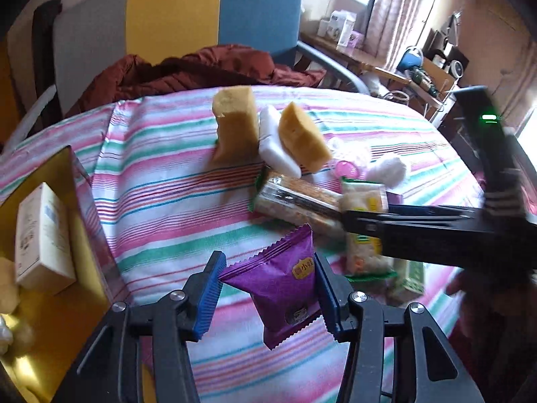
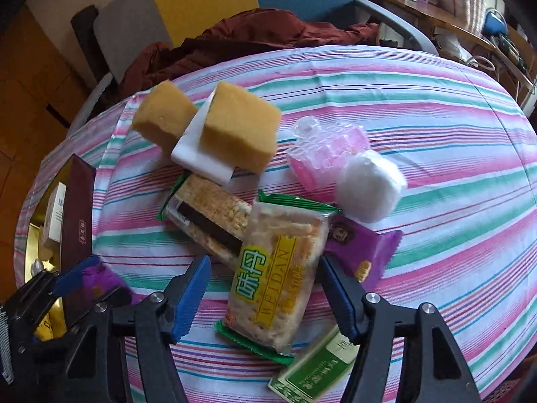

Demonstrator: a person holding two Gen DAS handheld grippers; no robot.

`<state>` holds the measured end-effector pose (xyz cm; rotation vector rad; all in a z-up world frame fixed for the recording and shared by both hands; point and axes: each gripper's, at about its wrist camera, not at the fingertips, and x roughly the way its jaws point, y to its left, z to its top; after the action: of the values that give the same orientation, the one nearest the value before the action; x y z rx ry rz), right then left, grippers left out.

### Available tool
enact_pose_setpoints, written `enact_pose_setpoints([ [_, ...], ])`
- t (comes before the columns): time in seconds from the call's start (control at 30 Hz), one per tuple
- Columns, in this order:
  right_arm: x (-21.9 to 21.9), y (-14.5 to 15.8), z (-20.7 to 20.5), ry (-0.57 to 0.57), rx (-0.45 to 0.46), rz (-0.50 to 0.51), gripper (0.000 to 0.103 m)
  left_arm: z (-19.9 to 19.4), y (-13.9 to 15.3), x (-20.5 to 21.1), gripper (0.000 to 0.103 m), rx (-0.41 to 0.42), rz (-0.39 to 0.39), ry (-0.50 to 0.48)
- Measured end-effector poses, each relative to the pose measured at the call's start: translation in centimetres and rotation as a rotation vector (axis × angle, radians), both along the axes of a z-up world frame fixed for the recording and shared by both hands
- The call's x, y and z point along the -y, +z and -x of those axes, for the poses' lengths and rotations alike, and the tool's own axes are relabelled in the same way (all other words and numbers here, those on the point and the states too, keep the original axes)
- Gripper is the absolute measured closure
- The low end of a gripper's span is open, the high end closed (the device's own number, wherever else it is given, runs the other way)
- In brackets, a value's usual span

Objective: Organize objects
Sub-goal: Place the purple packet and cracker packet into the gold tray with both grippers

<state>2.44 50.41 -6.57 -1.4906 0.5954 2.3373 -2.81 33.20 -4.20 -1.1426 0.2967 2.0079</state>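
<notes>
Left hand-held gripper (image 1: 268, 288) clamps the purple packet (image 1: 278, 285), likely bound for the gold box (image 1: 67, 302) at the counter's left edge; right hand-held gripper (image 2: 265, 288) straddles the Weidan cracker pack (image 2: 275, 278), unclenched.

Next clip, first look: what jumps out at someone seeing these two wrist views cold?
The left gripper holds a purple snack packet lifted off the pink-and-green striped tablecloth. The right gripper straddles a clear WEIDAN snack packet in a jumble of snacks at the table's middle. Behind that pile lean two yellow sponges with a white block between them, and a gold tray with a cream box sits at the left.
</notes>
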Motion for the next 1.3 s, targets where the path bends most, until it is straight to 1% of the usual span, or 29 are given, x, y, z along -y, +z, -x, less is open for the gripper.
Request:
enact_pose_setpoints([
  [0.03, 0.1, -0.2, 0.1, 0.001, 0.016, -0.013, 0.035, -0.3, 0.4, 0.6, 0.050, -0.004, -0.010, -0.003],
  [0.07, 0.2, -0.7, 0.1, 0.011, 0.043, -0.022, 0.038, -0.3, 0.7, 0.9, 0.050, -0.007, -0.017, -0.005],
  [0.1, 0.3, -1.1, 0.1, 0.021, 0.063, -0.017, 0.047, -0.4, 1.1, 1.2, 0.050, -0.013, -0.024, -0.007],
  [0.17, 0.7, -1.5, 0.3, 0.044, 0.086, -0.024, 0.053, -0.6, 1.8, 2.2, 0.050, -0.029, -0.037, -0.004],
  [0.27, 0.8, -1.0, 0.0, 0.046, 0.059, -0.031, 0.058, -0.7, 3.0, 4.4, 0.050, -0.038, -0.067, 0.013],
  [0.33, 0.3, -0.4, -0.6, 0.019, 0.033, -0.029, 0.058, -0.7, 3.6, 6.2, 0.050, -0.038, -0.083, 0.035],
  [0.4, 0.0, 0.4, -1.3, -0.003, -0.014, -0.012, 0.058, -0.6, 4.2, 8.0, 0.050, -0.039, -0.095, 0.060],
  [0.57, 0.5, 2.7, -2.9, -0.019, -0.121, 0.029, 0.058, 0.3, 5.1, 13.9, 0.050, -0.054, -0.108, 0.160],
  [0.67, 2.1, 4.1, -2.4, 0.008, -0.159, 0.052, 0.058, 1.1, 4.8, 17.6, 0.050, -0.057, -0.102, 0.233],
  [0.73, 4.2, 5.4, -1.6, 0.056, -0.179, 0.048, 0.058, 1.7, 4.2, 20.2, 0.050, -0.049, -0.093, 0.286],
  [0.83, 8.5, 7.2, -0.1, 0.159, -0.216, 0.055, 0.057, 2.7, 3.2, 23.7, 0.050, -0.032, -0.085, 0.377],
  [0.97, 15.5, 8.7, 3.0, 0.330, -0.246, 0.082, 0.057, 3.6, 2.7, 27.2, 0.049, -0.031, -0.088, 0.463],
  [1.07, 20.6, 9.0, 5.1, 0.433, -0.244, 0.088, 0.057, 4.2, 2.5, 29.5, 0.046, -0.037, -0.089, 0.525],
  [1.1, 22.4, 8.9, 5.9, 0.467, -0.244, 0.096, 0.055, 4.4, 2.4, 30.1, 0.043, -0.036, -0.090, 0.534],
  [1.13, 23.9, 8.7, 6.6, 0.505, -0.241, 0.110, 0.055, 4.4, 2.4, 30.7, 0.035, -0.037, -0.093, 0.551],
  [1.17, 25.6, 8.4, 7.2, 0.545, -0.240, 0.125, 0.054, 4.3, 2.4, 31.4, 0.032, -0.043, -0.097, 0.570],
  [1.2, 26.7, 8.2, 7.5, 0.562, -0.241, 0.128, 0.049, 4.2, 2.5, 31.9, 0.029, -0.049, -0.102, 0.581],
  [1.27, 28.4, 7.8, 7.8, 0.577, -0.231, 0.125, 0.042, 3.9, 2.4, 32.7, 0.029, -0.060, -0.101, 0.599],
  [1.3, 28.9, 7.5, 7.7, 0.585, -0.225, 0.128, 0.042, 3.8, 2.4, 33.2, 0.029, -0.067, -0.099, 0.607],
])
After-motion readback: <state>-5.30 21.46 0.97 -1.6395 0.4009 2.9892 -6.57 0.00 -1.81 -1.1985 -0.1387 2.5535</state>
